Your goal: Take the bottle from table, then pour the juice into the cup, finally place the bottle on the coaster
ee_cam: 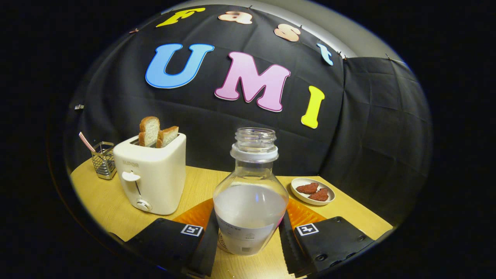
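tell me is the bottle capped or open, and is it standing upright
Open and upright: the bottle has a bare threaded neck with no cap, and stands straight between the fingers, roughly half full of cloudy liquid.

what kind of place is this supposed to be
Probably a mock kitchen or breakfast table in a cloth-walled booth: a toaster with bread slices, a small dish of food, and an uncapped bottle between the gripper fingers.

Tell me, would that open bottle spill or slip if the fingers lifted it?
Probably stiff: the bottle looks like clear hard plastic. Roughly half full and uncapped, it could slosh out if tilted. Its smooth rounded sides might slip, though the gripper has ridged fingers on both sides.
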{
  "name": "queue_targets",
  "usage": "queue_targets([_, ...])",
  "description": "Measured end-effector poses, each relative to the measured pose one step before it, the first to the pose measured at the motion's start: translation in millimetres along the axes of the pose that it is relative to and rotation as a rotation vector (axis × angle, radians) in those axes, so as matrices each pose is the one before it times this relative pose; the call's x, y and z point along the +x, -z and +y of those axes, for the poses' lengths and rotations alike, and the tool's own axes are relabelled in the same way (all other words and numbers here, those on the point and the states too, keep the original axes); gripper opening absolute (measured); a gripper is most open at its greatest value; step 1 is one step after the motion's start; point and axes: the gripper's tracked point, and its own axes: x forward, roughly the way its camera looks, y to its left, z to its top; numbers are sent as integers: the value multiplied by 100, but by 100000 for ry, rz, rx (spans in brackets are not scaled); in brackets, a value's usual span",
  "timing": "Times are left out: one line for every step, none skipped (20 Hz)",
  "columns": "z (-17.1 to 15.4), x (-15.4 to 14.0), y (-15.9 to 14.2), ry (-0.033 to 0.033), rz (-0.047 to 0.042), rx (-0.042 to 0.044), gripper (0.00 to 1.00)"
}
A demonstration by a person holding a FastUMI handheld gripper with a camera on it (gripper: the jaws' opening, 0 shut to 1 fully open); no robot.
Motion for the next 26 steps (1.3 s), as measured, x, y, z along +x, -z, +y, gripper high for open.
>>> queue_targets([173,611,515,324,952,1352,72])
queue_targets([-94,603,482,1212,1016,1604,72])
queue_targets([-131,474,291,560,566,1814,73])
queue_targets([-117,442,-48,650,-198,2237,73])
queue_targets([-191,446,-56,461,-157,1643,73])
queue_targets([-101,326,-199,-166,-422,1664,73])
queue_targets([-181,435,89,466,196,1134,73])
queue_targets([-238,194,221,254,881,1001,73])
queue_targets([-190,92,435,663,1440,390,73])
queue_targets([-365,76,361,956,936,-18,74])
queue_targets([-21,-26,447,-320,639,629,74])
queue_targets([358,-25,591,-1099,1156,467,74])
queue_targets([408,-63,798,-1640,1681,12,75])
queue_targets([126,-84,-214,-595,-1730,132,76])
queue_targets([-173,-80,-60,-138,-501,-582,77])
queue_targets([-64,-94,8,685,257,-524,76])
queue_targets([-357,-22,281,1395,1143,-448,77])
queue_targets([42,13,260,-133,1440,451,79])
queue_targets([-88,-160,196,77,1111,410,82])
queue_targets([327,-277,-285,-1852,-163,1012,92])
queue_targets([140,-302,-493,-1305,-938,316,99])
queue_targets([-251,-317,-246,139,-561,-121,99])
queue_targets([-409,-507,-209,1000,205,-223,97])
queue_targets([-229,-688,66,416,901,454,97])
queue_targets([-6,-916,158,-684,828,189,97])
queue_targets([-337,-973,258,111,1138,-1271,97])
